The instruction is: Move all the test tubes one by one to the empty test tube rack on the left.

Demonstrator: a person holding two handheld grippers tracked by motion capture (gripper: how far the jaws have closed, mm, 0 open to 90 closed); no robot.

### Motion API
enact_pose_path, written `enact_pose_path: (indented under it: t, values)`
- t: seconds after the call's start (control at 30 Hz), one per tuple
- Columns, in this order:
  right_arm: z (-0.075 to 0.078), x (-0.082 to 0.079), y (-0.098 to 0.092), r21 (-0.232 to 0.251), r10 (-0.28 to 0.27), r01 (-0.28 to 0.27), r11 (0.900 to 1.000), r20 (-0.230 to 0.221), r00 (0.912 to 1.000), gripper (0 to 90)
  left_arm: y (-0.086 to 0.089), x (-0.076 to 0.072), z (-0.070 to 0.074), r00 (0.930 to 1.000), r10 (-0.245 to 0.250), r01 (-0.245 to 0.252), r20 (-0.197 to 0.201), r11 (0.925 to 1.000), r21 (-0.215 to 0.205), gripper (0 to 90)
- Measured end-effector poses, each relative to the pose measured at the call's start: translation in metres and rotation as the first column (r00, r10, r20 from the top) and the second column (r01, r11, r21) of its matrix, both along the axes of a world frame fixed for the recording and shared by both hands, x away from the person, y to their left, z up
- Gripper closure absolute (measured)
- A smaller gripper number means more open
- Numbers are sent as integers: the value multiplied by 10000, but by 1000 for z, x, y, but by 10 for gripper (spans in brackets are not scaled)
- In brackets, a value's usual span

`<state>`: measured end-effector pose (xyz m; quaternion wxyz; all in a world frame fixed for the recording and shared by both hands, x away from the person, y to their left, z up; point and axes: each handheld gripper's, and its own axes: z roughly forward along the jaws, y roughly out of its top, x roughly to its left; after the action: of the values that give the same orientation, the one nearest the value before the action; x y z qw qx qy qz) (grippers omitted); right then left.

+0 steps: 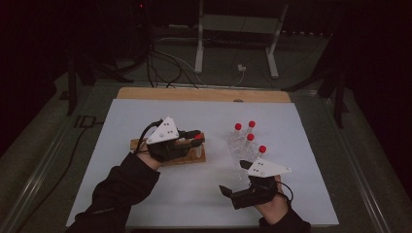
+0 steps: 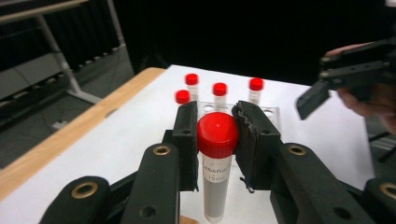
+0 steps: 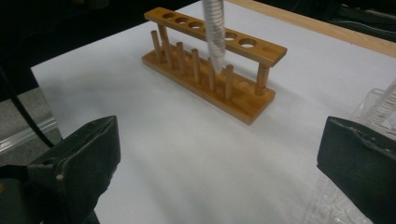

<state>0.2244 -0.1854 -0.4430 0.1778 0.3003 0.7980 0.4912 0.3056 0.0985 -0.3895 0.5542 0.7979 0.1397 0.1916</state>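
Note:
My left gripper (image 2: 217,133) is shut on the red cap of a clear tube (image 2: 216,186), which hangs upright over the wooden rack (image 1: 193,158). In the right gripper view the tube (image 3: 214,32) hangs with its pointed tip among the wooden rack's (image 3: 243,100) pegs; I cannot tell whether it passes through a hole. My right gripper (image 3: 219,163) stands open with nothing between its jaws, aimed at the wooden rack. In the high view the right gripper (image 1: 233,177) sits low at the right, just in front of the clear rack (image 1: 241,154) of red-capped tubes (image 1: 250,137).
Several red-capped tubes (image 2: 219,89) stand in the clear rack (image 2: 272,112) beyond the held tube. A white sheet (image 1: 204,204) covers the table, with a wooden strip (image 1: 204,94) along its far edge. Cables and a metal stand (image 1: 233,29) lie on the floor behind.

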Motion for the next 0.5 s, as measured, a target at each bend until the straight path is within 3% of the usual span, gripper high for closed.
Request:
enact_pose_path:
  t: [0.5]
  values:
    - [4, -1, -8, 366, 38, -43, 9993, 125, 9999, 0, 8, 23, 14, 9976, 677, -673, 174, 9975, -236, 719]
